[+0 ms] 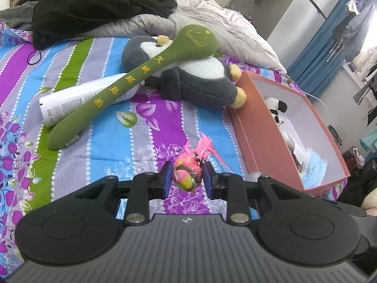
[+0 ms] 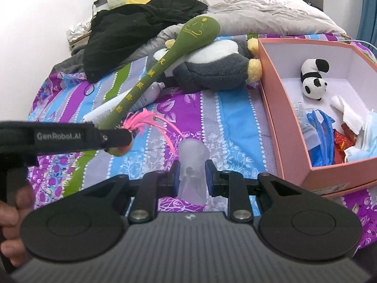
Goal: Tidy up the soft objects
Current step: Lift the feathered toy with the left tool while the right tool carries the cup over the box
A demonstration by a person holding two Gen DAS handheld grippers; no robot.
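Inside box [image 2: 282,108], panda [image 2: 313,80] unobscured

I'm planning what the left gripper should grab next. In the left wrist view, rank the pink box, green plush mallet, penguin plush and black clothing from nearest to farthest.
1. pink box, right of the left gripper.
2. green plush mallet, ahead left.
3. penguin plush, ahead, under the mallet's head.
4. black clothing, far back left.

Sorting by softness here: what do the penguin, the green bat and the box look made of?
Penguin: fleecy plush, nap fuzzy and matte. Green bat: smooth short-pile fabric, stuffed, yellow stitched characters. Box: stiff matte pink card, white inside, edges straight.
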